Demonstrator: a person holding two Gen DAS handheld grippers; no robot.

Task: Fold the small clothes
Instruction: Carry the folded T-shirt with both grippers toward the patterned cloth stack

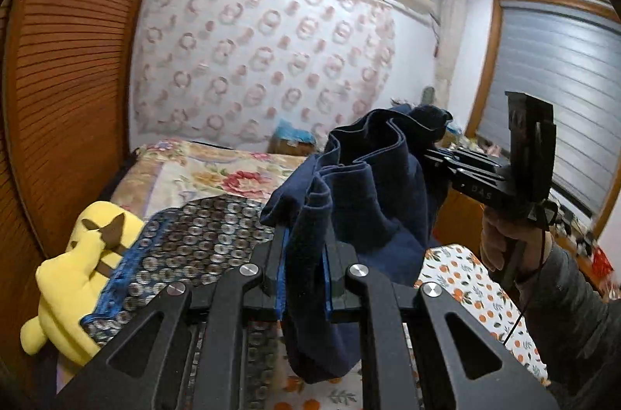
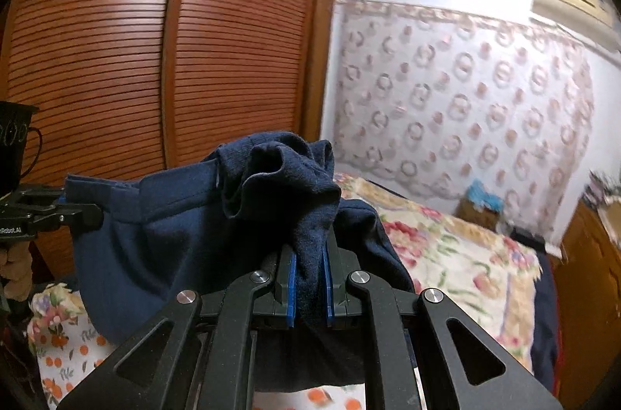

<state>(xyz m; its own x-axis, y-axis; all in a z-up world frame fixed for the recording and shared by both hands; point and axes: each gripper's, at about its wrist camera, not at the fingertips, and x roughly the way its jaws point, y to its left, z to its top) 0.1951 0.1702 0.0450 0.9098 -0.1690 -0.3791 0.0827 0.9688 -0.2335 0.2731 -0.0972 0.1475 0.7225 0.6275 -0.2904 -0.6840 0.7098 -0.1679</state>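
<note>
A dark navy garment (image 1: 368,185) hangs in the air, stretched between my two grippers above the bed. My left gripper (image 1: 304,247) is shut on one bunched edge of it, the cloth pinched between the blue pads. In the same view my right gripper (image 1: 434,157) is at the right, held by a hand (image 1: 500,239), clamped on the garment's other end. The right wrist view shows the navy garment (image 2: 186,227) from the other side, with my right gripper (image 2: 310,266) shut on a bunched fold and my left gripper (image 2: 89,214) holding the far left edge.
An orange-print sheet (image 1: 465,289) lies below the garment. On the bed are a floral quilt (image 1: 202,169), a patterned blue-grey blanket (image 1: 194,239) and a yellow plush toy (image 1: 77,274). A slatted wooden wardrobe (image 2: 155,52) stands at the left, a window blind (image 1: 562,91) at the right.
</note>
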